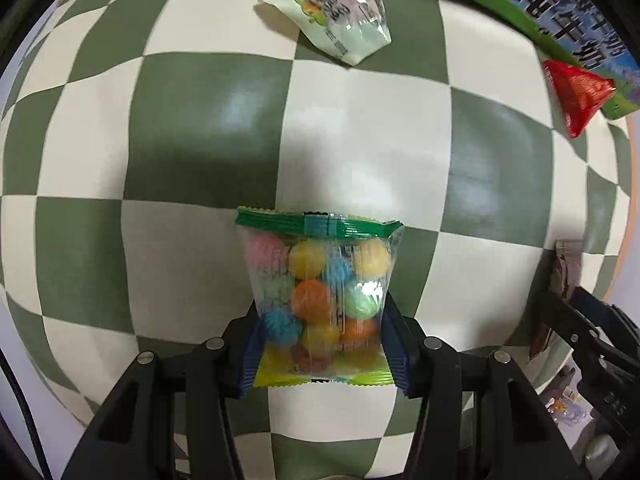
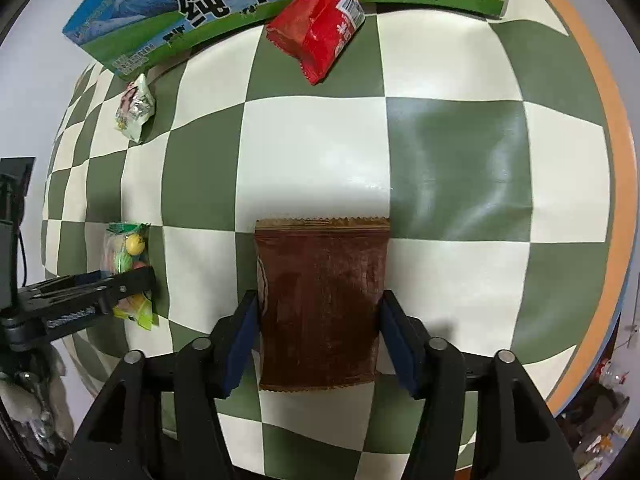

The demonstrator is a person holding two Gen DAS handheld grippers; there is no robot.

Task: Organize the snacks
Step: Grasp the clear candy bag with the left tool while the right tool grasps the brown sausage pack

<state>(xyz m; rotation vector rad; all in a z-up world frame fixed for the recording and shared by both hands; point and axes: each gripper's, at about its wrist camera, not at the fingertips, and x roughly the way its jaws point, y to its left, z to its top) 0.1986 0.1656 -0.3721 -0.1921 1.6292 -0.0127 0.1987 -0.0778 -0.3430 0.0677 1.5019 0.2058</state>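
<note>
Two grippers over snack packs on a checked cloth

The left gripper [image 1: 322, 344] clamps a clear candy bag [image 1: 320, 300] by its sides. The right gripper [image 2: 316, 344] straddles a brown pack [image 2: 320, 304] lying flat on the cloth [image 2: 460, 168]; its pads sit at the pack's edges, whether pressing cannot be told. A red pack [image 2: 320, 28] leans on the milk carton [image 2: 160, 20]; a pale green pack [image 2: 134, 110] lies near it.

tablecloth [image 2: 460, 168]: glossy, smooth vinyl-ish | candy bag [image 1: 320, 300]: clear shiny plastic | brown packet [image 2: 320, 308]: crinkly film; milk carton [image 2: 168, 20]: printed cardboard
</note>
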